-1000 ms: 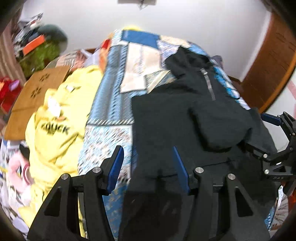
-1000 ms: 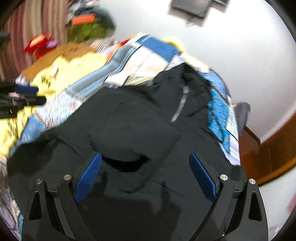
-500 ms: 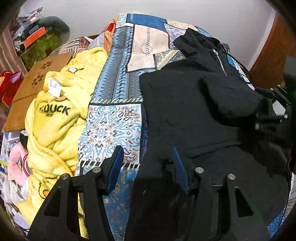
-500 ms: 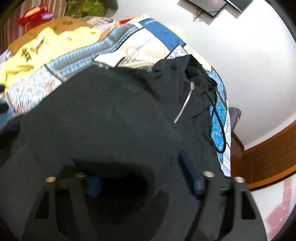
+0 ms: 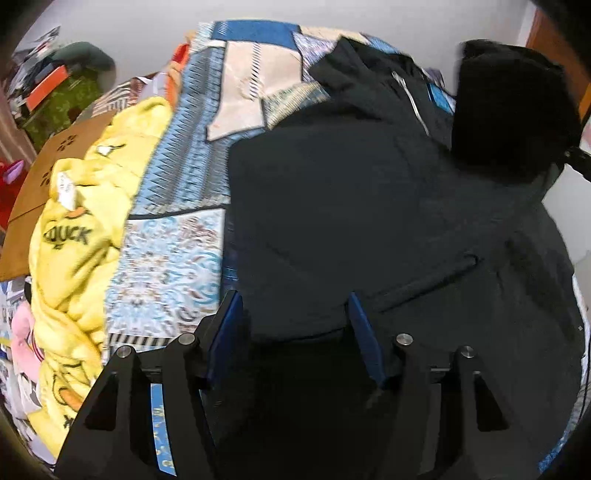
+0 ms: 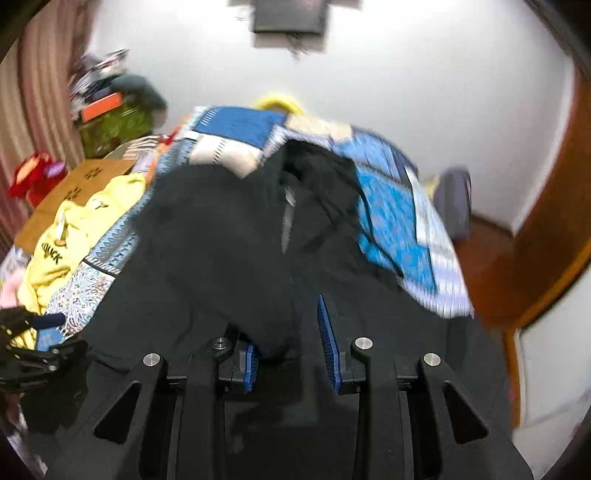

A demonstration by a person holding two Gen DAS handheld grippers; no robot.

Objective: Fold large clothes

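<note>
folding is just starting: right tool (image 6: 288,341) is gripping a black jacket (image 5: 369,206) flap; left tool (image 5: 295,332) is hanging released, body lying unfolded on the bed (image 5: 170,258).

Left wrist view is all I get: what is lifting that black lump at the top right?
Observer: The right gripper. Its jaws stand narrow around a fold of the hoodie.
Operator: Is anything on the wall above the bed?
Observer: Yes, a dark panel, blurred, with cables under it.
Operator: And at the head of the bed?
Observer: A yellow thing pokes up behind it, too blurred to name.
</note>
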